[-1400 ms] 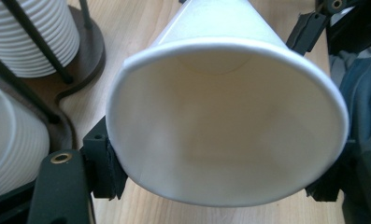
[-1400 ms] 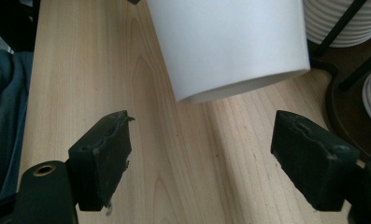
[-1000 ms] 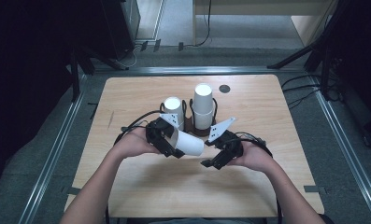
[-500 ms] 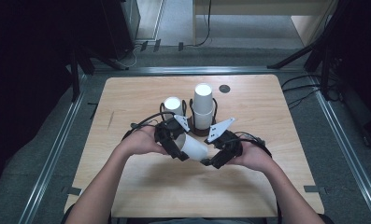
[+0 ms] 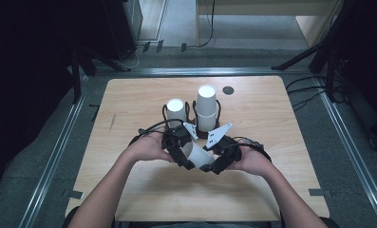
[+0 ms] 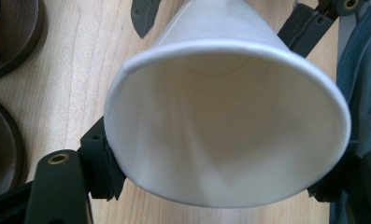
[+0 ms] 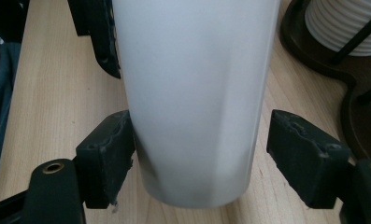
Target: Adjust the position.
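Observation:
A white paper cup lies on its side just above the wooden table, between the two hand-held grippers. My left gripper is shut on its wide rim. The left gripper view looks into the cup's open mouth, with the left gripper pads pressing both sides of the rim. My right gripper has its jaws around the cup's narrow base end. In the right gripper view, the right gripper has just been closing: one pad touches the cup wall and the other pad stands a sliver off it.
Behind the hands, a dark wire cup stand holds a short stack of white cups and a taller stack. Its base lies close beside the right gripper. A small dark disc lies near the table's far edge.
The left gripper carried the cup right and slightly down, toward the right gripper. The right gripper's jaws have narrowed around the cup's base end.

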Action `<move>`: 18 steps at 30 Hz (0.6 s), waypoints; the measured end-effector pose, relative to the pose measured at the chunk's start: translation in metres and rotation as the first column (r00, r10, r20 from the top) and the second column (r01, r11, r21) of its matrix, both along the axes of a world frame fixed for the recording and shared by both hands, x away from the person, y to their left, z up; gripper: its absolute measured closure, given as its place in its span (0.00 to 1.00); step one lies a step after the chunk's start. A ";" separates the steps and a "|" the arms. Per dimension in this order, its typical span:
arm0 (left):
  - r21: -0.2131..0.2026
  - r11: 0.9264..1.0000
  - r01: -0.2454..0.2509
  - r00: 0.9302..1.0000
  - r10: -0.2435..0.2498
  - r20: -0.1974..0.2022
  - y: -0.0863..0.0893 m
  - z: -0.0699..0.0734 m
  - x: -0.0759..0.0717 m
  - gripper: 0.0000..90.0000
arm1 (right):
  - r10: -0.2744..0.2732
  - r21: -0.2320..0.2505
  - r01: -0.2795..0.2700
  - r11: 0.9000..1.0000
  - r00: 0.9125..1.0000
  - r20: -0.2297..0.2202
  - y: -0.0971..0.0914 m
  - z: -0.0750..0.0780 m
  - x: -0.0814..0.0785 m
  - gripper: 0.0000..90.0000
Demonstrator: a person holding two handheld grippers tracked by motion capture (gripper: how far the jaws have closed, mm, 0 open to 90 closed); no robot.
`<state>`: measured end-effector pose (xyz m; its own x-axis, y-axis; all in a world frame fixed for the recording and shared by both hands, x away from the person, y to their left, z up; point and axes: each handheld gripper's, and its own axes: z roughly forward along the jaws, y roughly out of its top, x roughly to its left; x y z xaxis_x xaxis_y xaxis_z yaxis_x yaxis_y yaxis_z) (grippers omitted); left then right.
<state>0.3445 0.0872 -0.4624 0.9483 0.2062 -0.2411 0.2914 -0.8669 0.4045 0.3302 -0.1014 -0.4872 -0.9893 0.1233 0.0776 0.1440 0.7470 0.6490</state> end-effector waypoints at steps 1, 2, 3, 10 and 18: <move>0.000 1.000 0.000 1.000 0.000 0.000 0.000 0.000 0.000 0.26 | 0.000 0.000 0.000 1.000 1.000 0.000 0.000 0.000 0.000 0.28; 0.003 1.000 0.000 1.000 0.000 0.003 -0.001 0.000 -0.001 0.26 | 0.002 0.001 -0.002 1.000 1.000 0.000 0.000 0.000 0.000 0.29; -0.001 1.000 -0.002 1.000 0.002 0.003 -0.002 0.000 -0.001 0.26 | 0.007 0.001 -0.007 1.000 1.000 -0.008 0.001 0.000 -0.001 0.29; 0.000 1.000 0.023 0.999 -0.023 0.031 -0.005 0.000 -0.003 0.24 | 0.030 -0.006 -0.030 1.000 0.999 -0.012 0.005 -0.003 -0.002 0.35; -0.055 0.998 -0.011 0.999 0.013 0.030 -0.001 -0.001 -0.003 0.11 | 0.025 0.006 -0.025 1.000 0.999 -0.022 0.002 -0.001 0.000 0.35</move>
<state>0.3419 0.0865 -0.4637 0.9530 0.2048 -0.2232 0.2883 -0.8395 0.4606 0.3302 -0.0989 -0.4878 -0.9902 0.0976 0.1000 0.1393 0.7469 0.6501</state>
